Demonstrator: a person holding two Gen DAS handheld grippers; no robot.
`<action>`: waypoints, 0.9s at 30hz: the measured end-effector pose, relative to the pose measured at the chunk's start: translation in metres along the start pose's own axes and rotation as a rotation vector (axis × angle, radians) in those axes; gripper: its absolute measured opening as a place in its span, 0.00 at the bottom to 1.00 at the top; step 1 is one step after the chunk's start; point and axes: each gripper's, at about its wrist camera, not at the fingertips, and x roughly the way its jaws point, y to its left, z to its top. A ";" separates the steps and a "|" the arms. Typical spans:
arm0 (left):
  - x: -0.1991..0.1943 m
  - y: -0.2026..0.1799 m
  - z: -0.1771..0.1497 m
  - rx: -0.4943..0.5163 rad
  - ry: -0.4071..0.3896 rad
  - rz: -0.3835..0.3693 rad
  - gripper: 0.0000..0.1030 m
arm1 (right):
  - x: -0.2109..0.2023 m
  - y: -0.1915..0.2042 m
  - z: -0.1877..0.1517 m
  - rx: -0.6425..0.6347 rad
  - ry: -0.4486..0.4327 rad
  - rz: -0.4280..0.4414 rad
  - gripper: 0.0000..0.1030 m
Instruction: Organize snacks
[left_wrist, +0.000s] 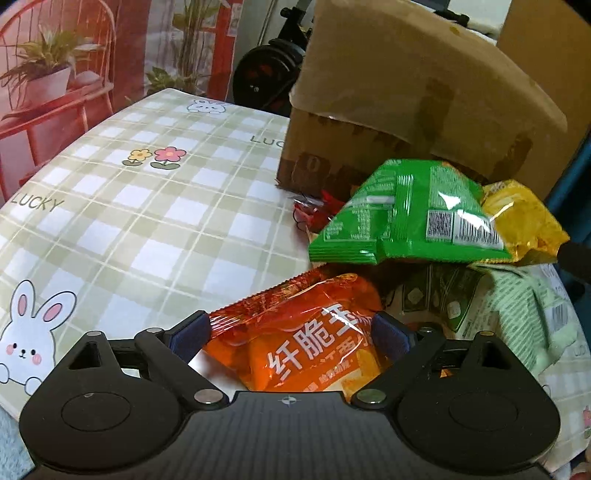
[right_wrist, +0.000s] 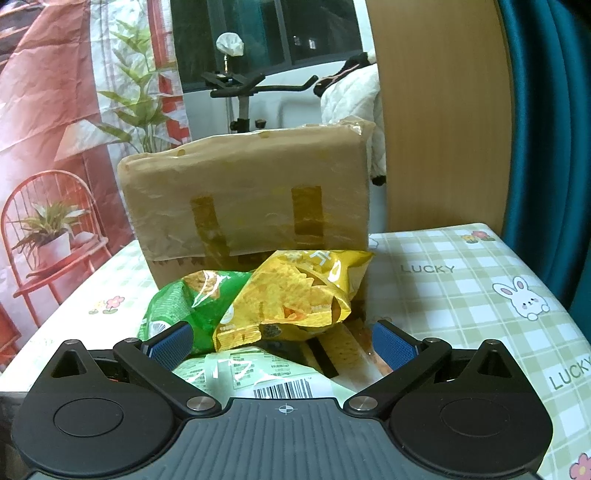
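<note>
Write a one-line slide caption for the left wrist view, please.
Left gripper straddles an orange plastic snack packet on the checked tablecloth, beside a green snack bag.

"LUCKY" printed on the checked tablecloth (left_wrist: 147, 206); "纤脆" on the orange snack packet (left_wrist: 295, 347).

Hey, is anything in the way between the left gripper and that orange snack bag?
Nothing visible. The orange snack bag already sits between the open fingers of the left gripper, with its crimped edge at the left pad. The green bag and yellow bag lie farther back, near the cardboard box.
</note>
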 end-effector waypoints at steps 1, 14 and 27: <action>0.002 -0.003 -0.001 0.019 -0.003 0.008 0.94 | 0.000 0.000 0.000 0.000 0.001 0.002 1.00; -0.020 0.001 -0.001 0.068 -0.106 0.036 0.65 | 0.003 -0.012 0.009 0.028 -0.035 0.002 1.00; -0.055 0.023 0.018 -0.007 -0.269 0.117 0.65 | 0.079 -0.027 0.046 0.148 0.059 0.043 0.96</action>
